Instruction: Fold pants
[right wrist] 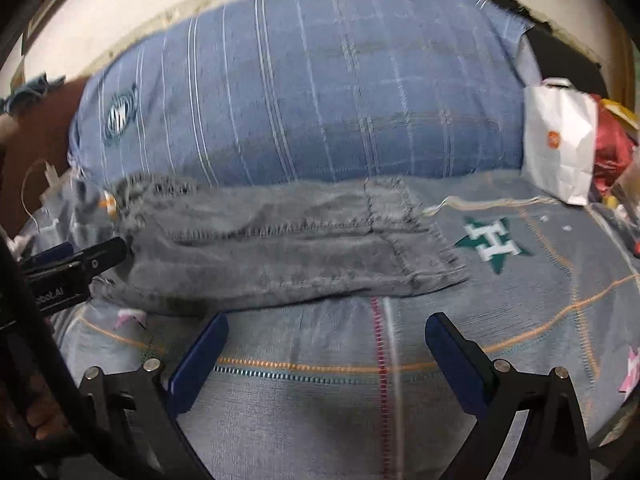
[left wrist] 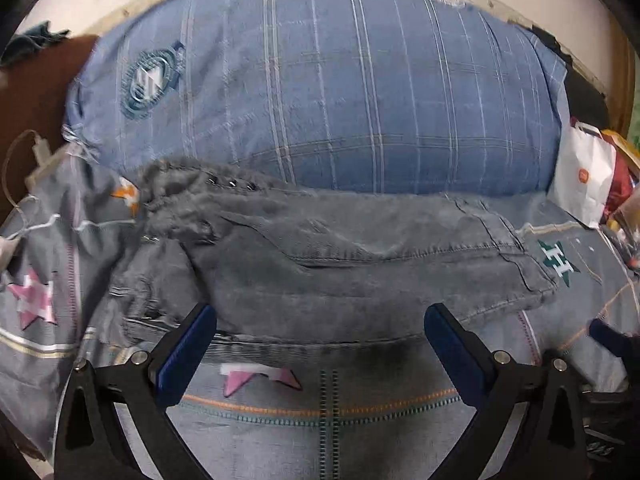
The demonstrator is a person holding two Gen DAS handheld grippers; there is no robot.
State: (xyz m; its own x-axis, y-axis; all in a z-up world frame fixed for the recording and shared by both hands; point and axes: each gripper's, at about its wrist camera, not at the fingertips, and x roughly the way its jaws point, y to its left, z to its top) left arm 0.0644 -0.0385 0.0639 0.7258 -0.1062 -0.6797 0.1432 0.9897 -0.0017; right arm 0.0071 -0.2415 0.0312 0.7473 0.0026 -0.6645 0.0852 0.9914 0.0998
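Note:
Grey jeans (left wrist: 340, 260) lie folded lengthwise across the patterned grey bedsheet (left wrist: 320, 420), in front of a blue plaid pillow. Their frayed hems are at the left and the waistband at the right. My left gripper (left wrist: 320, 320) is open, its blue-padded fingers (left wrist: 188, 356) spread at the jeans' near edge, holding nothing. In the right wrist view the jeans (right wrist: 280, 248) lie just beyond my right gripper (right wrist: 326, 332), which is open and empty over the sheet (right wrist: 320, 400). The left gripper (right wrist: 80, 260) shows at the left edge by the hem end.
A large blue plaid pillow (left wrist: 320, 92) fills the back, against the wall. A white paper bag (right wrist: 560, 140) and red and yellow clutter stand at the right. A white charger with its cable (left wrist: 40, 152) lies at the left.

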